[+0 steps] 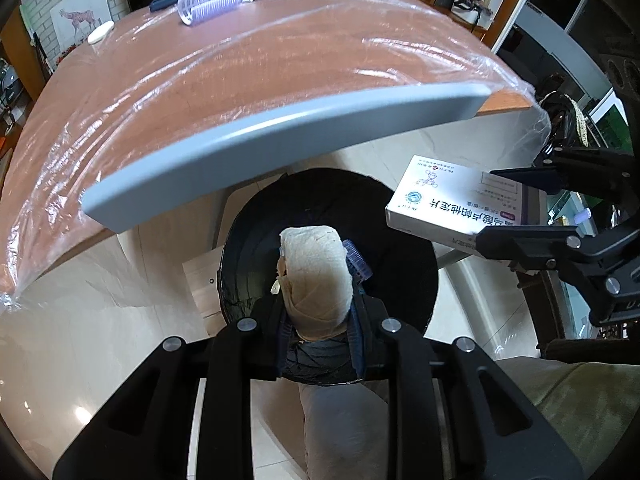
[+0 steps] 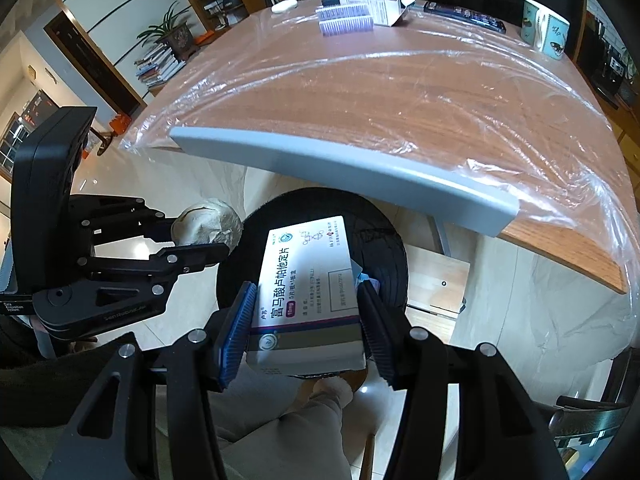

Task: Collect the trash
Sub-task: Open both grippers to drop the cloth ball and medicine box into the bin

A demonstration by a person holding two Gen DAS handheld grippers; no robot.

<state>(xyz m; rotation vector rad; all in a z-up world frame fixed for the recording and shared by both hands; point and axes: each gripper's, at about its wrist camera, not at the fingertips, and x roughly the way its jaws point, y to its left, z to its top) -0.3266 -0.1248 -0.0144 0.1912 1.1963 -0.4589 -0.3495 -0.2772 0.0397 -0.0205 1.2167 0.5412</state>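
Observation:
My left gripper (image 1: 318, 316) is shut on a crumpled beige paper wad (image 1: 316, 276) and holds it over the black-lined trash bin (image 1: 404, 280) on the floor. My right gripper (image 2: 306, 328) is shut on a white medicine box (image 2: 310, 292) and holds it above the same bin (image 2: 384, 248). The right gripper and its box (image 1: 452, 204) show at the right of the left wrist view. The left gripper and its wad (image 2: 208, 226) show at the left of the right wrist view.
A wooden table (image 1: 260, 80) covered in clear plastic film, with a grey front edge (image 1: 280, 140), stands beyond the bin. On its far side lie blister packs (image 2: 346, 20), an open white box (image 2: 380, 6), a mug (image 2: 546, 28) and a small white object (image 1: 100, 34).

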